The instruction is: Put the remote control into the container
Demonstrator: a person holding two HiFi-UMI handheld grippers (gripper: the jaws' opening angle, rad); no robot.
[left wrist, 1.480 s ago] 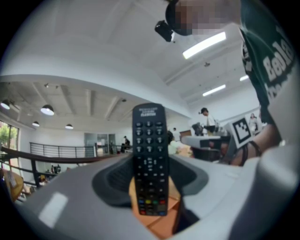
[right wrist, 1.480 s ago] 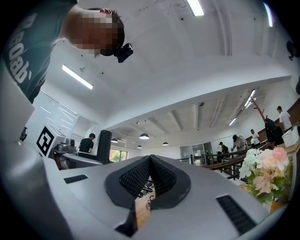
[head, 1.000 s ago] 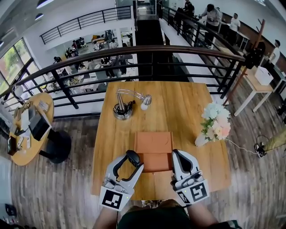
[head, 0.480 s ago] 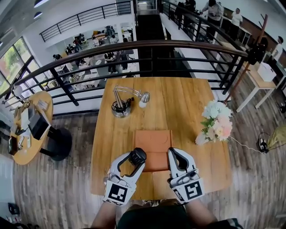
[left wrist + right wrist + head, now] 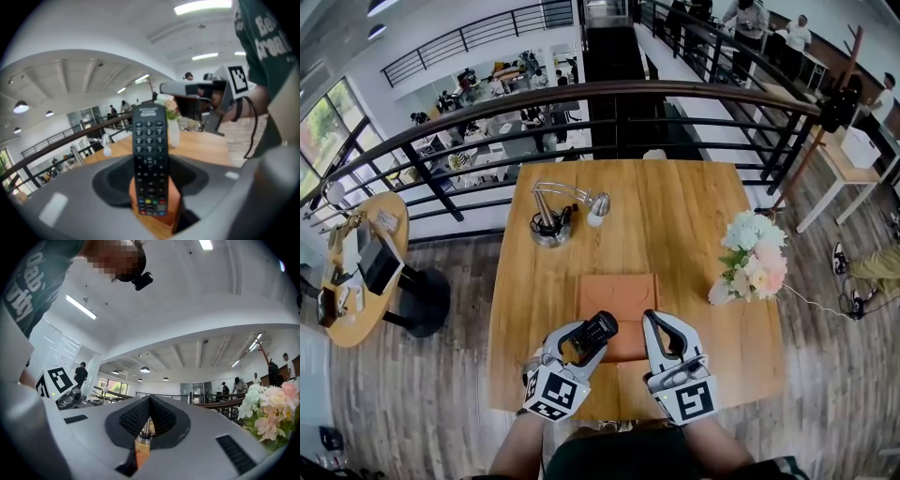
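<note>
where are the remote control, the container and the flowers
remote control (image 5: 150,159), left gripper view, middle of its button face
container (image 5: 619,292), head view, bare part of its orange inside
flowers (image 5: 753,255), head view, middle of the bunch

From the head camera we look steeply down on the desk (image 5: 675,225) from over its near edge, with the left tongs (image 5: 598,330) and right tongs (image 5: 652,321) at the bottom of the frame and the railing (image 5: 619,94) beyond. The camera on the left tongs sits close behind them and faces across the desk, tilted up toward the ceiling (image 5: 117,37), with the remote (image 5: 150,159) very near its lens. It also catches the right tongs from the side. The right tongs' camera tilts up further, taking in the head camera (image 5: 142,281) overhead. All three views share the flowers (image 5: 750,261); the head and left views share the lamp (image 5: 558,214).
</note>
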